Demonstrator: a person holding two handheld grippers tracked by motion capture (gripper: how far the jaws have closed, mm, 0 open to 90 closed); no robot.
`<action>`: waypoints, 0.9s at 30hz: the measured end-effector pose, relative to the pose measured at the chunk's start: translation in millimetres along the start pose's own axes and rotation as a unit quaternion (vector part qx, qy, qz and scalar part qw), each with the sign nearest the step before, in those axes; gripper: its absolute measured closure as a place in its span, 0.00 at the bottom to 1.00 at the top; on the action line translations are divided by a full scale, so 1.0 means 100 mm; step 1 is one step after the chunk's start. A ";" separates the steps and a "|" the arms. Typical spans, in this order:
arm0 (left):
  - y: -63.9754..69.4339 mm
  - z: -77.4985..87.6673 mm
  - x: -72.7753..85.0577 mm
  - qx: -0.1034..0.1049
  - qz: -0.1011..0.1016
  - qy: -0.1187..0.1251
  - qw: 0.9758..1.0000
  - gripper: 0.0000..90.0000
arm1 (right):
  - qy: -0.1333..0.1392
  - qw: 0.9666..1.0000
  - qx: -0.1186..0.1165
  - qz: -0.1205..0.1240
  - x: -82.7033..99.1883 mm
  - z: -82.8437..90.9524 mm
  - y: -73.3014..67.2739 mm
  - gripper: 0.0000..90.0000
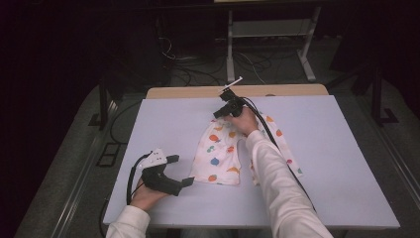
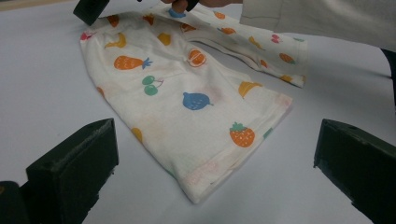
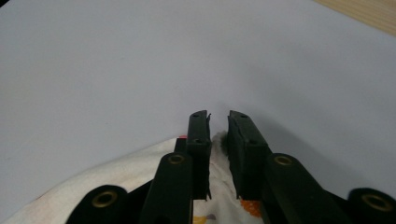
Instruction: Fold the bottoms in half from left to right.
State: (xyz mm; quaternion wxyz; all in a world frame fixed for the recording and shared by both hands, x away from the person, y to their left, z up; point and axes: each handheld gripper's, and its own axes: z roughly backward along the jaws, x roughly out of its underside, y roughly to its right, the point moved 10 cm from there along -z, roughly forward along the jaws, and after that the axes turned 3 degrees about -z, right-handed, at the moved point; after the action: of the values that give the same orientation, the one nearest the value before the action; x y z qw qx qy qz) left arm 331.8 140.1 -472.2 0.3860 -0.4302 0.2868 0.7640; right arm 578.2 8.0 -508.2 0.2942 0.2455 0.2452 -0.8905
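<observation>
Left tongs [image 1: 179, 170] spread; right tongs [image 3: 218, 135] pinching soft (fruit-printed) white cloth [image 2: 187, 100].

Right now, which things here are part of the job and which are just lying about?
In the job:
- fruit-print garment
- right gripper, jaws nearly closed on the garment's far edge
- left gripper, open, near the garment

Lying about:
- cables on the floor
- table frame behind

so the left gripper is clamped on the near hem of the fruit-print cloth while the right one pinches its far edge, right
Not quite. The left gripper is not clamped on anything: the left gripper view shows its jaws wide apart over the bare table, short of the near hem of the fruit-print cloth. The rest holds: the right gripper has its jaws nearly together with the cloth's far edge between them.
</observation>
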 end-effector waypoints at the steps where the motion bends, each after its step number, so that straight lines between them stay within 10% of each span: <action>1: 0.00 0.00 0.00 0.000 0.000 0.000 1.000 0.00 | 0.000 1.000 0.002 -0.001 0.00 0.00 0.00 0.89; 27: -0.01 0.02 -0.03 -0.017 0.017 -0.012 1.000 0.00 | 0.048 0.999 -0.012 -0.009 0.20 0.29 -0.11 0.98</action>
State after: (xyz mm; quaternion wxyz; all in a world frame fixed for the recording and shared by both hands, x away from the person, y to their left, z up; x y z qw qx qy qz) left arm 333.0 141.5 -468.4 0.3688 -0.4223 0.2765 0.7805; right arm 549.1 -9.1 -494.8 0.2773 0.2825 0.2722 -0.8771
